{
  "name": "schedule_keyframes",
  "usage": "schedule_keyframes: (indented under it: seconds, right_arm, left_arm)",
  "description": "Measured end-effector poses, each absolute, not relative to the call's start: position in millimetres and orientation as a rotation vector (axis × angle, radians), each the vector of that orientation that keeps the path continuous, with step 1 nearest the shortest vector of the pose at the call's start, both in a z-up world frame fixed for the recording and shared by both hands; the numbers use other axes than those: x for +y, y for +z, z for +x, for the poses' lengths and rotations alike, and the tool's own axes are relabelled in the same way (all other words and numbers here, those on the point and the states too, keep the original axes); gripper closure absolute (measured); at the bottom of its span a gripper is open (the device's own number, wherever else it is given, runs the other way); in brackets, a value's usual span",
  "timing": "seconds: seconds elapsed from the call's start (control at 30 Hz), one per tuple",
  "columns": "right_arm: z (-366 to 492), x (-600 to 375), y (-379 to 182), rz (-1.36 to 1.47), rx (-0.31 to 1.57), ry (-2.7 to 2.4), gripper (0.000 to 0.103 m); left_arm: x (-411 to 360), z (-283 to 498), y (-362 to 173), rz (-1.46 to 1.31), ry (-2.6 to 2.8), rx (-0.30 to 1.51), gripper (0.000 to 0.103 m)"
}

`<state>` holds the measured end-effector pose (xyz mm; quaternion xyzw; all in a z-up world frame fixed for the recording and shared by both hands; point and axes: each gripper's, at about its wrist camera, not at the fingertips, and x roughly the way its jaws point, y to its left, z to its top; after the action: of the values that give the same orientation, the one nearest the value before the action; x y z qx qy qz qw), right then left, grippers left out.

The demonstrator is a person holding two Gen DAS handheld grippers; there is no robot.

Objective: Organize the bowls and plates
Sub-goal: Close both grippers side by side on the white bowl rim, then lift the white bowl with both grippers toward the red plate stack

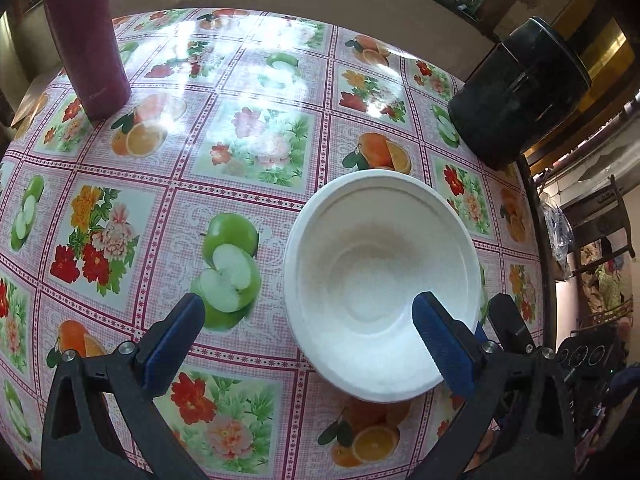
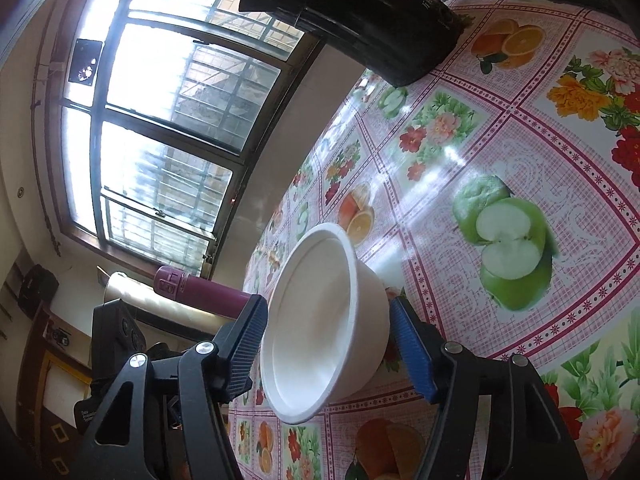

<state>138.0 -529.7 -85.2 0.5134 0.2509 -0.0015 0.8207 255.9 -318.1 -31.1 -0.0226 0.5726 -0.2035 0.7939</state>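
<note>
Bowl [image 1: 380, 276] first: it looks like thin white moulded pulp or foam, so I judge it very light, slightly flexible at the wall and easy to dent or send skating over the glossy cloth on the worktop [image 1: 248, 144]. The stiffest place to hold seems to be the rolled rim, pinched across the wall, gently.

It stands upright on the worktop, alone, well apart from the maroon flask [image 1: 86, 40] and the black canister [image 1: 516, 92].

My right tool [image 2: 326, 342] comes in low from the side. The bowl sits between its blue pads [image 2: 412, 352], which stand just beside the rim and the outer wall; I see no firm press, so I count it released.

My left tool [image 1: 308, 332] hangs above, jaws spread wide and empty, one pad [image 1: 444, 344] over the bowl's inside near the rim, the other over bare cloth.
</note>
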Motion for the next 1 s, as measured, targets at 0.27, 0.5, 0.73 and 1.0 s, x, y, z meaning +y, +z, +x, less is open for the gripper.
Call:
schedule_keyframes:
  seconds: [0.27, 0.5, 0.73, 1.0]
  right_arm:
    - [140.2, -527.3, -83.0, 1.053, 0.541, -0.022, 0.052]
    - [143.4, -523.3, -80.8, 1.017, 0.556, -0.042, 0.064]
    - [144.5, -524.2, -83.6, 1.006, 0.566, -0.059, 0.072]
    - [148.0, -523.5, -88.4, 0.997, 0.598, -0.083, 0.089]
  left_arm:
    - [-324.5, 262.1, -40.8, -0.052, -0.451, 1.241, 0.0]
    - [-329.8, 259.1, -39.1, -0.002, -0.455, 1.206, 0.021]
    - [-329.1, 260.9, -40.7, 0.019, -0.462, 1.208, 0.047]
    - [-331.8, 257.4, -43.2, 0.057, -0.455, 1.203, 0.07]
